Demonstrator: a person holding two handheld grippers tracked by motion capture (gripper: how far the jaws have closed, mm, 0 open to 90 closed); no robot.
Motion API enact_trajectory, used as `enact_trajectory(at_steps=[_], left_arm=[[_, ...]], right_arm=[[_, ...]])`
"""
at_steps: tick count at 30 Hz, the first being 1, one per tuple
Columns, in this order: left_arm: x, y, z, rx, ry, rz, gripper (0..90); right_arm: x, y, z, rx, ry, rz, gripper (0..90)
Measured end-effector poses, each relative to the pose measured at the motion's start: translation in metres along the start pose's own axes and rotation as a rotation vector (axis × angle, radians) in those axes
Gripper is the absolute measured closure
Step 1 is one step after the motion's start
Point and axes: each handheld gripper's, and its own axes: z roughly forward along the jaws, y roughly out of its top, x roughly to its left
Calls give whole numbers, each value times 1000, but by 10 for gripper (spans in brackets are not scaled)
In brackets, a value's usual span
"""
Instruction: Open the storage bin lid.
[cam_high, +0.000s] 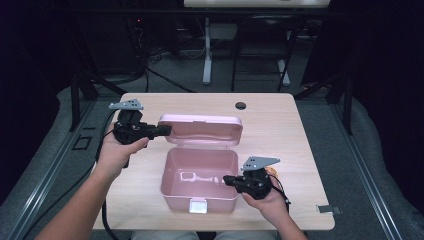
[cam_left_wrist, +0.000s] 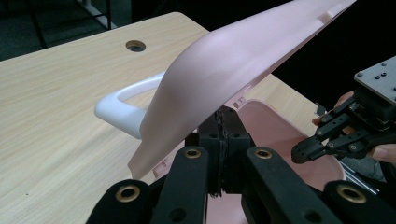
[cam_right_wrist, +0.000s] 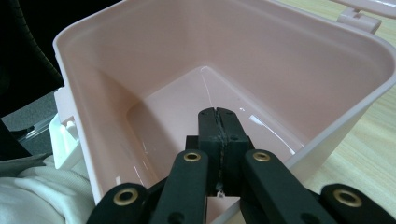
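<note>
1. Two pairs of black jaws are pressed shut with nothing between them. The left gripper (cam_high: 165, 130) points at the left edge of the raised lid (cam_high: 201, 129), its tips just beside that edge; whether they touch I cannot tell. The right gripper (cam_high: 228, 179) reaches over the right rim of the open pink plastic box (cam_high: 199, 199), its closed tips hanging above the hollow inside.
2. The box is a smooth, glossy, rounded rectangular tub, empty, with light glinting off its floor. Its lid is the same pale pink plastic, gently domed, hinged at the far side and tilted up. A white plastic loop handle (cam_left_wrist: 122, 105) sits on the lid's outer face, and a pale latch (cam_high: 198, 206) sits on the near wall.
3. The box stands on the near half of a light wood-grain table (cam_high: 280, 125) with rounded corners and a dark round cable hole (cam_high: 241, 105) near its far edge.
4. Beyond lie grey carpet, dark curtains, cables and the white legs of another desk (cam_high: 207, 60).
</note>
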Motion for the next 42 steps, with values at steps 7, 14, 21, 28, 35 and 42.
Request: enact_trajectory(at_steps=[7,14,21,28,35,42], left_arm=[[0,2,0,1,3,3,891],[5,4,2,-1,12,-7,890],[10,5,3,-2,26,-17,886],[17,5,5,-3,55,-28,876],[21,1,6,-6,70,-35,854],[26,-13,8,-22,59,-63,734]], right_arm=[[0,0,0,0,4,3,900],[0,0,0,-4,3,3,900],[-1,0,0,-4,6,8,900],[-1,0,0,-4,6,7,900],[-1,-1,0,-6,5,8,900],[-1,-1,0,-5,3,16,900]])
